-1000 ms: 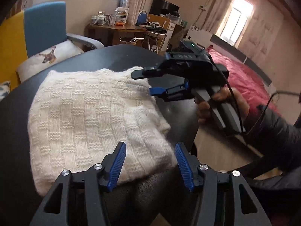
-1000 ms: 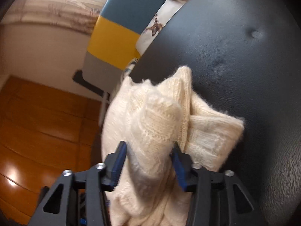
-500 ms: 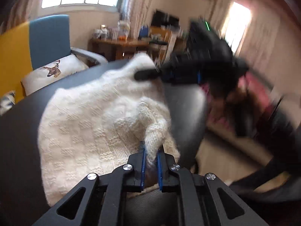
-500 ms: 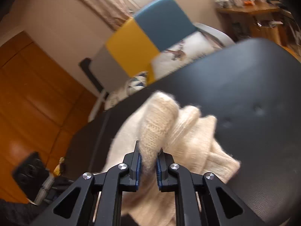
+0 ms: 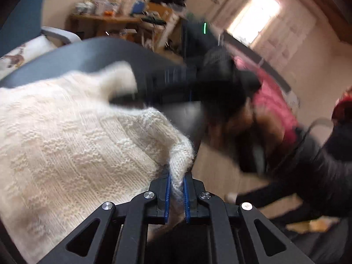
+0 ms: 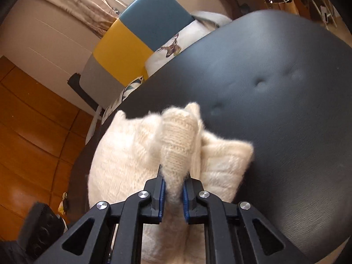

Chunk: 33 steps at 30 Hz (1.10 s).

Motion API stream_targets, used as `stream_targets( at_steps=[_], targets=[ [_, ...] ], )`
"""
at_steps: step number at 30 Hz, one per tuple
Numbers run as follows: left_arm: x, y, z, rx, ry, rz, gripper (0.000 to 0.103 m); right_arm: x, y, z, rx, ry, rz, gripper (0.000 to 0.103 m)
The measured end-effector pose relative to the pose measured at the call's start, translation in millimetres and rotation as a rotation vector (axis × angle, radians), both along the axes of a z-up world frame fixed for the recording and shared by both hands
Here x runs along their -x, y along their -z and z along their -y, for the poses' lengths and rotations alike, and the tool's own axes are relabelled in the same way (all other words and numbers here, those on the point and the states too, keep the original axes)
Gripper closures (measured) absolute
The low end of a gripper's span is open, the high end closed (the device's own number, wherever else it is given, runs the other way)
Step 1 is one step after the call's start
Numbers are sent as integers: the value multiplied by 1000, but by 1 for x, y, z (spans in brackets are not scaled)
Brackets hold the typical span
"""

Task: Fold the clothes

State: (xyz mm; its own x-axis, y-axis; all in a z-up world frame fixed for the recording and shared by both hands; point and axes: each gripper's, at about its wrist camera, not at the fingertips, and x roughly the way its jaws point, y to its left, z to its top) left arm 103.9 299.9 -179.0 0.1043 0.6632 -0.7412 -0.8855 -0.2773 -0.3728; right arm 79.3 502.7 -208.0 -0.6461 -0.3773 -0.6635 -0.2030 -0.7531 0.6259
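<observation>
Left gripper (image 5: 176,194): blue pads pinched together on a raised fold of the cream knit sweater (image 5: 66,149), wool bunched up between them. Right gripper (image 6: 172,194): likewise clamped on a peaked ridge of the same sweater (image 6: 136,160), fuzzy yarn squeezed between its pads.

Landmark: black padded surface (image 6: 275,101), dimpled with button tufts.

- Sweater lies on the black padded surface, along the edge nearest the grippers. In the right wrist view it is bunched into several folds, one corner jutting toward the middle of the surface.
- In the left wrist view the sweater's basket-weave body spreads across the surface (image 5: 92,52); its far corner is lifted and blurred.
- Right gripper seen from the left wrist view (image 5: 176,77): a dark, motion-blurred mass above the surface's far edge, at that lifted corner. A hand (image 5: 253,125) and dark sleeve (image 5: 319,171) trail off behind it, beyond the surface.
- Beyond the surface: an armchair (image 6: 132,33) with blue, yellow and grey panels, carrying a white cushion with a deer print (image 6: 171,48).
- Further past the surface: a cluttered wooden desk (image 5: 114,19), blurred.
- Off the surface's side: a bed with pink cover (image 5: 272,101) under a bright window (image 5: 255,8).
- Orange-brown wooden floor (image 6: 28,132) below the surface's near edge.
</observation>
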Motion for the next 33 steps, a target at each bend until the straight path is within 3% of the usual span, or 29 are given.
stream_targets(
  at_steps=[1,3,6,10,13,15,19,22,24,26,28,31,33],
  targets=[
    [-4,7,-3,29,12,-17,92,1,7,-3,12,9,16,92],
    [9,13,-4,-9,-43,91,90,1,21,-8,83,18,23,87],
    [19,10,0,-58,-95,163,82,1,17,-19,138,53,23,74],
    [8,-11,16,-112,-92,151,54,-14,-28,-21,0,67,-63,71],
    [3,-27,39,-177,-109,158,45,-27,-68,5,-71,-42,-168,71],
    [8,-31,54,-189,-149,132,44,-33,-84,31,-114,-158,-204,71],
    [31,-25,84,-178,-293,112,44,-42,-74,89,-292,-365,-138,71],
    [40,-17,93,-158,-389,98,44,-39,-52,104,-436,-399,-33,73],
    [36,-8,92,-130,-395,81,44,-47,-34,93,-469,-376,24,78],
    [26,1,86,-87,-383,50,44,-45,-21,86,-465,-362,70,83],
    [40,22,88,-11,-364,9,44,-47,-17,81,-441,-348,63,84],
    [30,26,87,5,-348,-51,44,-50,-16,76,-424,-331,39,84],
    [32,15,90,-32,-353,-18,44,-58,-23,63,-325,-294,0,81]
  ],
)
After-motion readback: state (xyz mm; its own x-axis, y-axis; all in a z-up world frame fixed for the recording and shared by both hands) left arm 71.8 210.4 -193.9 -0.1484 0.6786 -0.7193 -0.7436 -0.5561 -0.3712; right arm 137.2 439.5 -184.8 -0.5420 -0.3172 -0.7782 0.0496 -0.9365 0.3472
